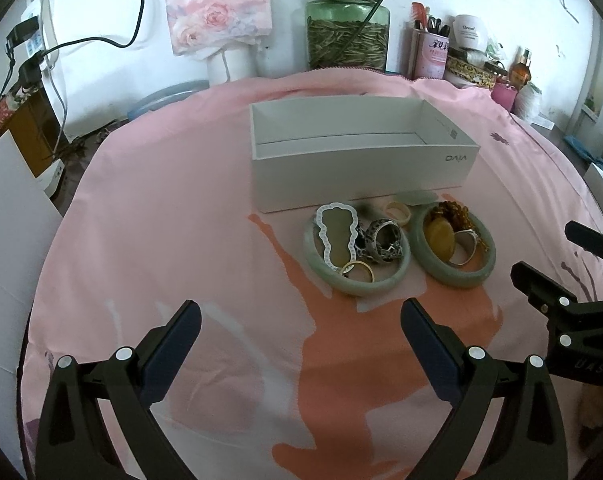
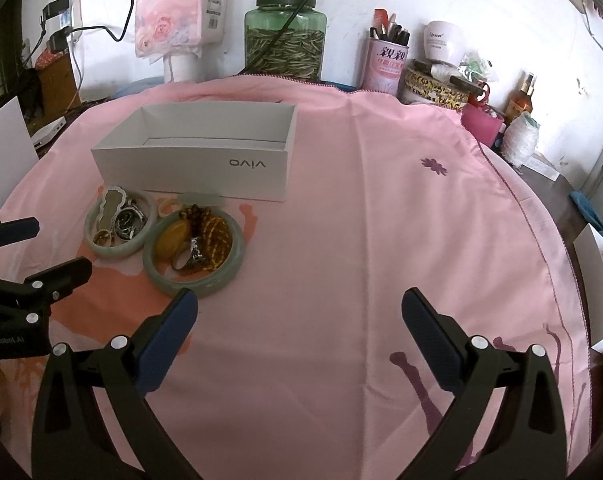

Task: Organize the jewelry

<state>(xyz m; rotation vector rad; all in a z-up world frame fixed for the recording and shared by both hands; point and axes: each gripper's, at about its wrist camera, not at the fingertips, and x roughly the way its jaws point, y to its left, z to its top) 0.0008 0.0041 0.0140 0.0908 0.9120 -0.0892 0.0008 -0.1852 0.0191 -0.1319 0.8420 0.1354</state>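
Observation:
An open white box (image 1: 361, 176) (image 2: 197, 168) stands on the pink cloth and looks empty. In front of it lie two green jade bangles. The left bangle (image 1: 321, 270) (image 2: 119, 252) rings a pale pendant (image 1: 337, 236), silver rings (image 1: 385, 244) and a gold ring (image 1: 359, 272). The right bangle (image 1: 453, 276) (image 2: 197, 286) rings an amber stone (image 1: 441, 240) (image 2: 171, 240), amber beads (image 2: 217, 236) and a ring. My left gripper (image 1: 301, 320) (image 2: 41, 248) is open and empty, just short of the bangles. My right gripper (image 2: 299, 312) (image 1: 549, 252) is open and empty, to the right of them.
A cream ring (image 1: 397, 212) and a pale jade piece (image 1: 415, 198) lie by the box. Along the wall stand a green jar (image 1: 347, 36), a tissue pack (image 1: 217, 8), a pink pen cup (image 2: 383, 64) and bottles (image 2: 521, 96). White boards (image 1: 9, 248) flank the table.

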